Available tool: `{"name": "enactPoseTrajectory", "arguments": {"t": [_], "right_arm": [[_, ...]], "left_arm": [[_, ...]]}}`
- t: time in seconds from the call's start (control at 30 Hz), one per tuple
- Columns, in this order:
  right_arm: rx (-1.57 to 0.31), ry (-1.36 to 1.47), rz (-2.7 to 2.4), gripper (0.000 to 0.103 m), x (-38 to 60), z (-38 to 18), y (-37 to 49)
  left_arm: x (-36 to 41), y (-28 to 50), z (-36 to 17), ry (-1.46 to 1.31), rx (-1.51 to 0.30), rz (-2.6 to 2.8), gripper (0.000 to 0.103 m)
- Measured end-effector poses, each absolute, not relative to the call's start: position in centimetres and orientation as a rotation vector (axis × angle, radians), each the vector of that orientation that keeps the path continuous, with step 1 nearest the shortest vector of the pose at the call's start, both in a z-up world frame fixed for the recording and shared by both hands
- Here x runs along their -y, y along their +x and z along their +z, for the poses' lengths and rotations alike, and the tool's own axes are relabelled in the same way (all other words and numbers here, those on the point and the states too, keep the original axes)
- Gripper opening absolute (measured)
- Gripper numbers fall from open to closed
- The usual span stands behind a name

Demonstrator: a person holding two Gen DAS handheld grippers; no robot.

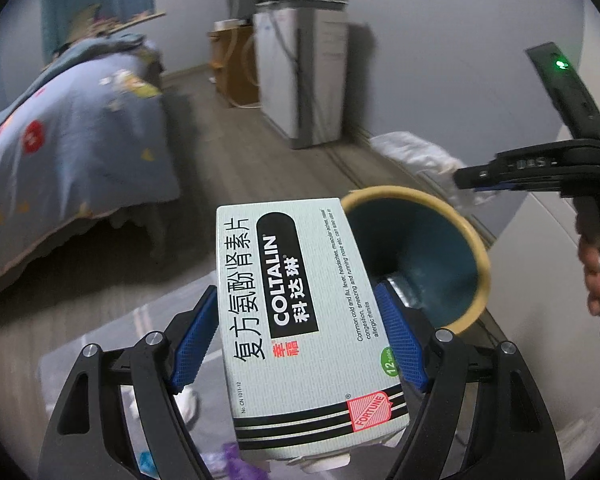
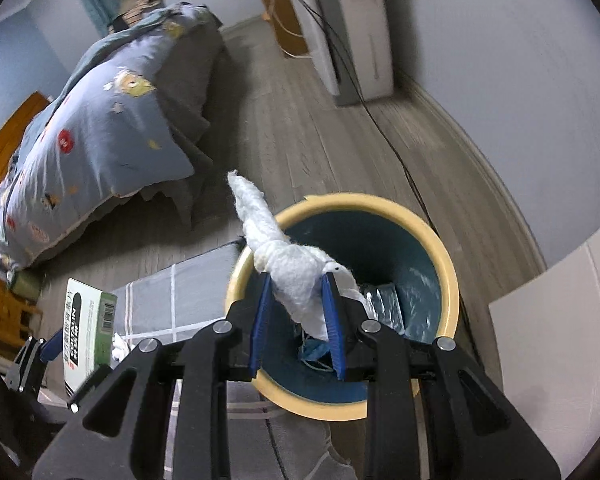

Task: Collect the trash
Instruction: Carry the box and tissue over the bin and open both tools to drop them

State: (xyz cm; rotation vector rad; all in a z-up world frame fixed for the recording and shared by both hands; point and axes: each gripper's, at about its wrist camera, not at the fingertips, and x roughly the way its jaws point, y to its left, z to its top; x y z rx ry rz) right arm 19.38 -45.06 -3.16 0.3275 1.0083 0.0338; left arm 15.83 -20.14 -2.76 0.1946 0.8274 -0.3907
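**Both hands full at the bin**

My left hand-held gripper (image 1: 300, 320) clamps the white medicine box (image 1: 304, 320) between its blue pads, just beside the rim of the yellow-rimmed bin (image 2: 454, 280). My right hand-held gripper (image 2: 298, 312) pinches a wad of white tissue (image 2: 288, 268) directly above the bin's open mouth. A silvery packet (image 2: 382, 304) lies inside the bin.

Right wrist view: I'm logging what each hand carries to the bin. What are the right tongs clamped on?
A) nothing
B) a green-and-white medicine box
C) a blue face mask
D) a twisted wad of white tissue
D: the right tongs pinch a twisted wad of white tissue above the yellow-rimmed bin; the medicine box sits in the left tongs.
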Motion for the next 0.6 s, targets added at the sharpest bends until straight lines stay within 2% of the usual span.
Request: {"name": "enactPoseTrajectory", "arguments": {"t": [0.6], "right_arm": [[-1.105,0.478,-0.103,0.026,48.8,-8.3,20.0]], "left_arm": [[28.8,18.9,-8.8,0.227,-0.929,-0.498,0.078]]}}
